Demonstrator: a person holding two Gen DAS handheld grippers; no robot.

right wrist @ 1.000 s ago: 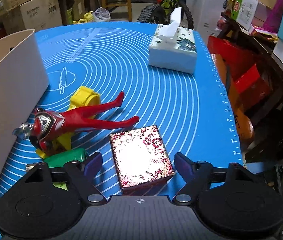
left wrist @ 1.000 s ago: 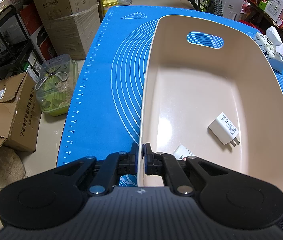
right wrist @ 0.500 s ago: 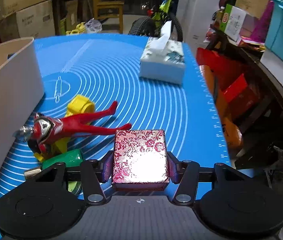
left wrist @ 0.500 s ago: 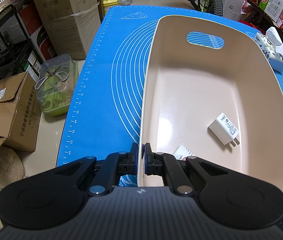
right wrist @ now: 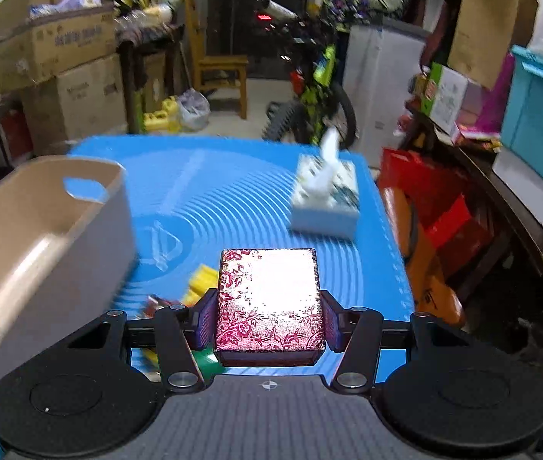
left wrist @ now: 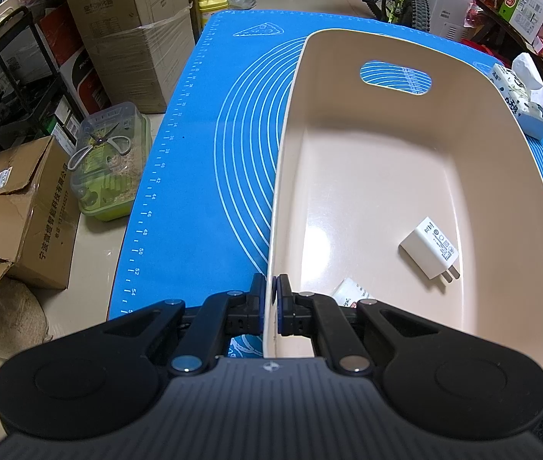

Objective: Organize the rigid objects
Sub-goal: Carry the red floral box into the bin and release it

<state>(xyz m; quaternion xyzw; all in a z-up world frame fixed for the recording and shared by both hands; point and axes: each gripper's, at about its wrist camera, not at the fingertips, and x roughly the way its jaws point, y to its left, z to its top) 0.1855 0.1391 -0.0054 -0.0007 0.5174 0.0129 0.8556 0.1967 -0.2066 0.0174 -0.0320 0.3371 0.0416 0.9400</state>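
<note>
My left gripper (left wrist: 270,303) is shut on the near left rim of the beige bin (left wrist: 282,176), which stands on the blue mat (left wrist: 202,145). In the bin lie a white charger plug (left wrist: 429,247) and a white packet (left wrist: 350,293), partly hidden by my fingers. My right gripper (right wrist: 269,320) is shut on a red floral box (right wrist: 269,299) and holds it above the mat. The bin (right wrist: 41,237) is to its left. Blurred yellow (right wrist: 202,285), red and green toys lie on the mat beneath the box.
A tissue box (right wrist: 327,199) stands at the mat's far right; it also shows in the left wrist view (left wrist: 520,96). Cardboard boxes (left wrist: 14,222) and a clear container (left wrist: 110,161) sit on the floor left of the table. A bicycle (right wrist: 309,88) and shelves stand behind.
My right gripper closed on the floral box and lifted it off the mat, tilting upward. The left gripper and bin have not moved.
</note>
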